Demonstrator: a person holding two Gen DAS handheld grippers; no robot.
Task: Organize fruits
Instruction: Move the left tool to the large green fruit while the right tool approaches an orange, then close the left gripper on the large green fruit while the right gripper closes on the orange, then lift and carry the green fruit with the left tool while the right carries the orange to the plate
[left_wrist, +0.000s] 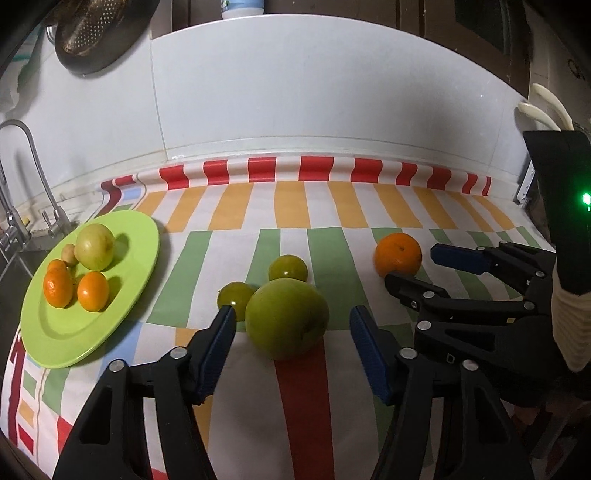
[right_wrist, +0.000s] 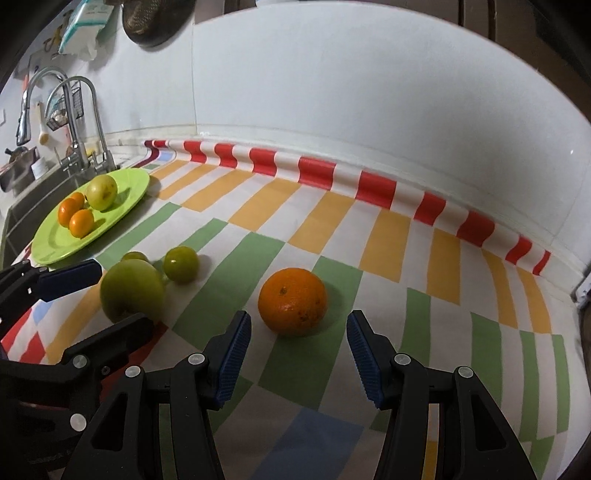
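Left wrist view: left gripper (left_wrist: 291, 354) has fingers apart, big green fruit (left_wrist: 287, 318) sits just ahead between them, not squeezed.
Plate: green plate (left_wrist: 122, 302) holds four fruits.
Right wrist view: right gripper (right_wrist: 299, 354) has fingers apart, orange (right_wrist: 292, 301) just ahead on striped cloth (right_wrist: 406, 258).

Three green fruits (left_wrist: 286, 318); one orange (left_wrist: 398, 254) (loose), five fruits plated (left_wrist: 94, 246), one plate (left_wrist: 55, 332)

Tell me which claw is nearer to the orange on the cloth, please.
Right. The right claw stands open just in front of the orange. The left claw is further away, open before the big green fruit.
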